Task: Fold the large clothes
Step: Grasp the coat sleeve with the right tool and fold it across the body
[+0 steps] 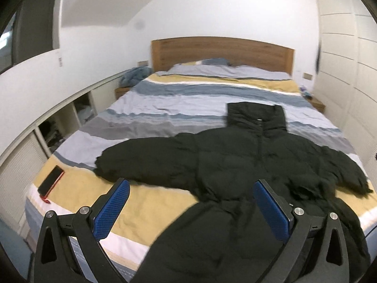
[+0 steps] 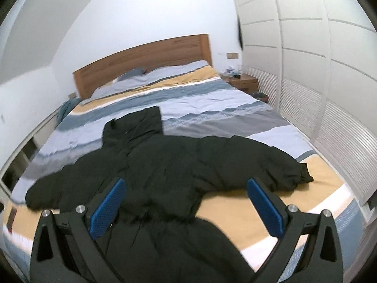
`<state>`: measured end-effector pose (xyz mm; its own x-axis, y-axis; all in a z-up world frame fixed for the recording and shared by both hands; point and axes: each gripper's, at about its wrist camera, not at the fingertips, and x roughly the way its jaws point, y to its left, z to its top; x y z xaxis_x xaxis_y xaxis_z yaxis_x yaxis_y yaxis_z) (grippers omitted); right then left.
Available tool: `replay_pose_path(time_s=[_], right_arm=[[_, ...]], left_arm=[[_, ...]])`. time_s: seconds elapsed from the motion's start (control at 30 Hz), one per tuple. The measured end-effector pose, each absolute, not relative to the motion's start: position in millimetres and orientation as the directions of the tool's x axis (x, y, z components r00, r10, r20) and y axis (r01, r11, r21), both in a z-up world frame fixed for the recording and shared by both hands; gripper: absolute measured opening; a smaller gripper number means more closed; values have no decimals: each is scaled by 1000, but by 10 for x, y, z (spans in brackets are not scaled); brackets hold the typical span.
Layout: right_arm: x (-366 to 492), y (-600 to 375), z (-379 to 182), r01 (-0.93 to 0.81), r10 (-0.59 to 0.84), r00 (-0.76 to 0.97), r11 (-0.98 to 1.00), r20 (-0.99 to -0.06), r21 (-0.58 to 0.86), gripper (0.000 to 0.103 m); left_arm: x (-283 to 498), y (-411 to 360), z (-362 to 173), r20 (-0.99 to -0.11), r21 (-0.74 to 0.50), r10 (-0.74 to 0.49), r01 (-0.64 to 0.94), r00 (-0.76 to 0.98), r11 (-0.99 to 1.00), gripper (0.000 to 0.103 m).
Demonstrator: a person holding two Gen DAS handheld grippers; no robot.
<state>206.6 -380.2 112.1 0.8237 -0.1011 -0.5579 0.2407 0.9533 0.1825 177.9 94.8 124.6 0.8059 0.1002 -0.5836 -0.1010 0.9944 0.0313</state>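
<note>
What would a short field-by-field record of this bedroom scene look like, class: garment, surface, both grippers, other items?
garment: black puffer jacket, spread flat, collar toward the headboard, both sleeves out to the sides
surface: bed with striped duvet
left gripper: jaws wide open, above the jacket's lower part, holding nothing
right gripper: jaws wide open, above the jacket's lower part, holding nothing
other items: phone in a red case on the bed beside the jacket's sleeve
folding: not yet begun
</note>
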Motion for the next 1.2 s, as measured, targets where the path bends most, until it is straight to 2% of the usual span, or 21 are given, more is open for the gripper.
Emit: replay_pose_path(time_s=[0.2, 0.63, 0.77, 0.93, 0.97, 1.03, 1.1, 1.13, 1.2], right_arm=[[2551, -4242, 743, 335, -133, 781, 914, -610, 231, 103], [2772, -5563, -505, 601, -141, 662, 686, -736, 409, 103], [2780, -5906, -778, 648, -120, 655, 598, -746, 472, 103], [2778, -6211, -1056, 635, -67, 720, 466, -691, 616, 103], [2779, -6242, -1090, 630, -65, 730, 450, -680, 633, 101], [2786, -6299, -1143, 619, -63, 748, 427, -660, 660, 87], [2784, -6386, -1191, 606, -58, 767, 395, -639, 691, 62], [2775, -6418, -1213, 600, -56, 774, 384, -631, 702, 57], [2785, -6445, -1229, 595, -50, 778, 381, -627, 708, 37]], left_arm=[[2078, 1055, 1037, -599, 59, 180, -181, 781, 982, 102], [2621, 971, 211, -722, 96, 192, -178, 665, 979, 102], [2683, 953, 46, -741, 113, 200, -175, 641, 978, 103], [2755, 928, -58, -754, 121, 202, -171, 624, 978, 103], [2769, 912, -65, -755, 124, 204, -169, 624, 978, 103], [2773, 893, -75, -751, 129, 209, -170, 626, 977, 103], [2766, 886, -62, -740, 134, 223, -187, 635, 973, 102], [2760, 889, -56, -736, 127, 223, -193, 639, 973, 102], [2763, 899, -50, -738, 111, 215, -199, 640, 974, 102]])
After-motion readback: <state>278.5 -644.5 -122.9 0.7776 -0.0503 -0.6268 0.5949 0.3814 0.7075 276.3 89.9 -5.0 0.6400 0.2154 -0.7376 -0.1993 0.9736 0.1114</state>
